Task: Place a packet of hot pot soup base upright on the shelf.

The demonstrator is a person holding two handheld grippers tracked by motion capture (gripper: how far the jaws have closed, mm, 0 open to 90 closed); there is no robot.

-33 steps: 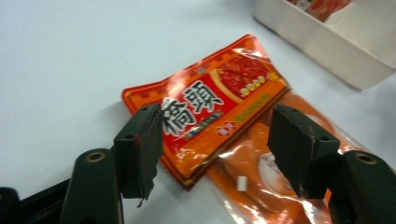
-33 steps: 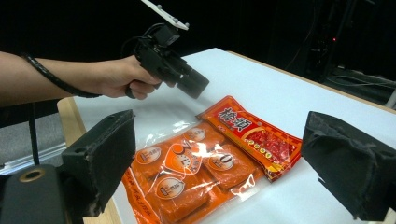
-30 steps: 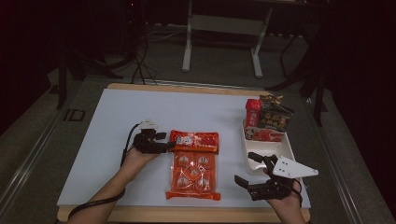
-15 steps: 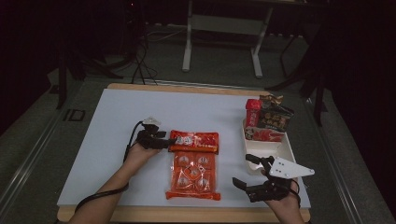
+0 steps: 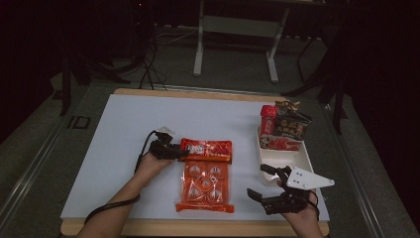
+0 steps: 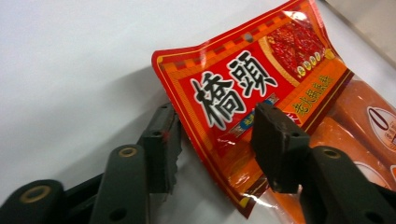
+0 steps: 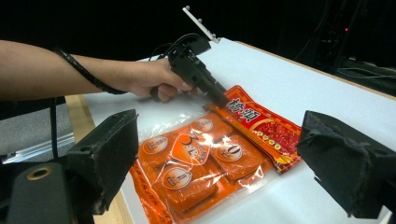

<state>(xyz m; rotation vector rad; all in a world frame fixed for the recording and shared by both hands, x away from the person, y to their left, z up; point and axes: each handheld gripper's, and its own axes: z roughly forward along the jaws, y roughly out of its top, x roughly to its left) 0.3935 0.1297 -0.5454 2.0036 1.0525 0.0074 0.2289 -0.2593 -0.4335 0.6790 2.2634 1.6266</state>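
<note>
Since the earlier frame the left gripper (image 5: pixel 179 153) had crept toward the red sauce packet (image 5: pixel 206 150) and its jaws had just been closing, narrowed around the packet's lifted near corner (image 6: pixel 223 154) without yet pinching it. That packet lay at the gripper's three o'clock, long axis running nine to three, overlapping the orange snack bag (image 5: pixel 205 186). At five o'clock, well apart, the right gripper (image 5: pixel 262 182) hung wide and empty.

Bare white table sheet (image 5: pixel 124 148) left and far; white plastic tray (image 5: pixel 302 157) (packed with snack packets) blocks the right edge.
</note>
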